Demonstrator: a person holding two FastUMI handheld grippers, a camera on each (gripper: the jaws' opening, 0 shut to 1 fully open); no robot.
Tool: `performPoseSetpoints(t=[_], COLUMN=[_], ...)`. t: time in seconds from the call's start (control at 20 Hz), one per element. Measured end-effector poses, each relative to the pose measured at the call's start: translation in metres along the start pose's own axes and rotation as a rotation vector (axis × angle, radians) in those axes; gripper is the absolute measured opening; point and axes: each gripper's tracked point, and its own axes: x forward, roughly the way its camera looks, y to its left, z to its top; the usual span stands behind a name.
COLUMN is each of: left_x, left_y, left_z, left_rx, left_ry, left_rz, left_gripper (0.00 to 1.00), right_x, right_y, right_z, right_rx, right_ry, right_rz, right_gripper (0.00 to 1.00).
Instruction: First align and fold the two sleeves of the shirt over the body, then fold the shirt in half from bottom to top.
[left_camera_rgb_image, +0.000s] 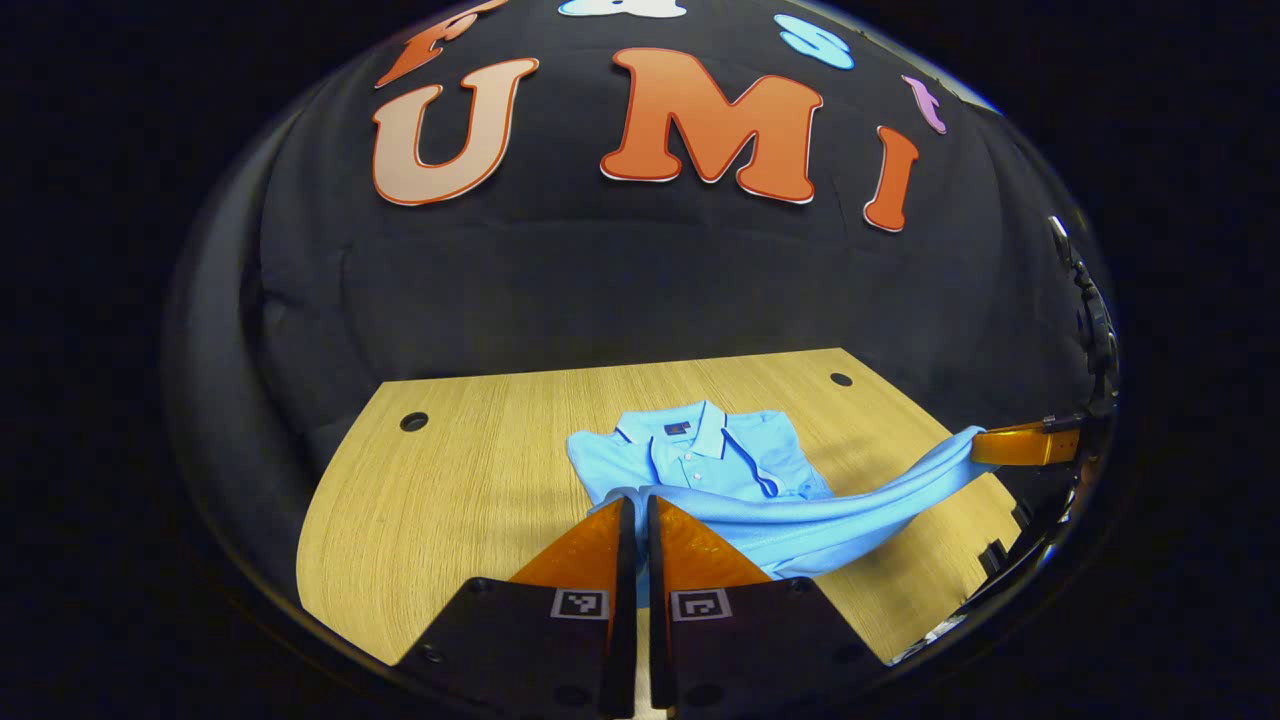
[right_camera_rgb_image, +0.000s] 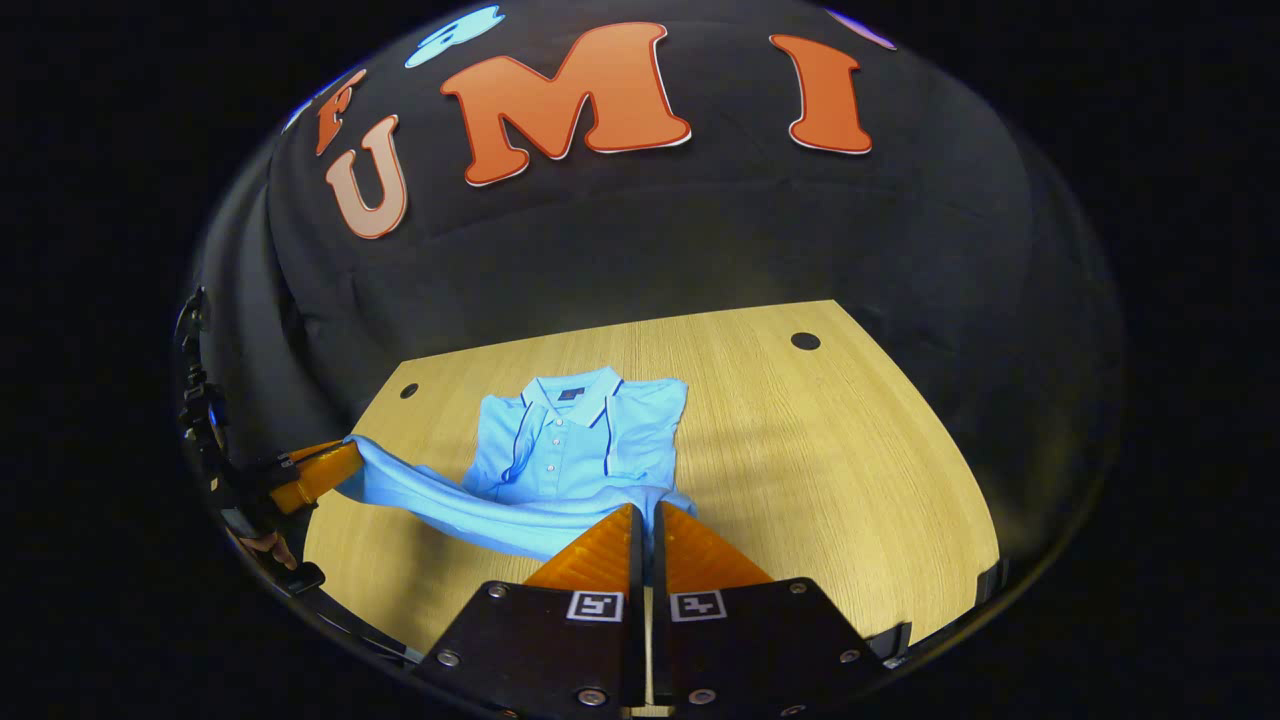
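A light blue polo shirt (left_camera_rgb_image: 720, 460) lies on the wooden table (left_camera_rgb_image: 450, 480), collar at the far side, its sleeves folded in over the body. My left gripper (left_camera_rgb_image: 636, 502) is shut on one corner of the bottom hem. The right gripper (left_camera_rgb_image: 985, 445) pinches the other corner at the right of the left gripper view. The hem hangs stretched between them, lifted off the table. In the right gripper view, the right gripper (right_camera_rgb_image: 646, 512) is shut on the hem of the shirt (right_camera_rgb_image: 575, 440), and the left gripper (right_camera_rgb_image: 345, 460) holds the far corner at the left.
The table (right_camera_rgb_image: 820, 440) has round cable holes at its far corners (left_camera_rgb_image: 414, 421) (left_camera_rgb_image: 841, 379). Bare wood lies to both sides of the shirt. Black cloth walls rise behind the table. A hand (right_camera_rgb_image: 265, 545) shows at the left edge of the right gripper view.
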Motion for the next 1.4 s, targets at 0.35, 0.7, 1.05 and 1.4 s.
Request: performPoseSetpoints(t=[0.35,0.7,1.05,1.4], left_x=[0.069,0.155,0.226,0.232], left_y=[0.017,0.05,0.067,0.068], left_z=[0.044,0.048,0.048,0.052], left_rx=[0.016,0.003,0.003,0.023], left_ry=[-0.018,0.015,0.027,0.026], left_rz=[-0.019,-0.019,-0.021,-0.025], left_gripper=[0.09,0.09,0.09,0.42], right_x=[0.057,0.133,0.203,0.222], right_y=[0.006,0.012,0.01,0.021], right_z=[0.043,0.077,0.102,0.1], right_rx=[-0.014,-0.004,0.054,0.069], right_ry=[0.006,0.015,0.015,0.041], right_rz=[-0.017,-0.051,-0.079,-0.083], right_gripper=[0.03,0.03,0.03,0.24])
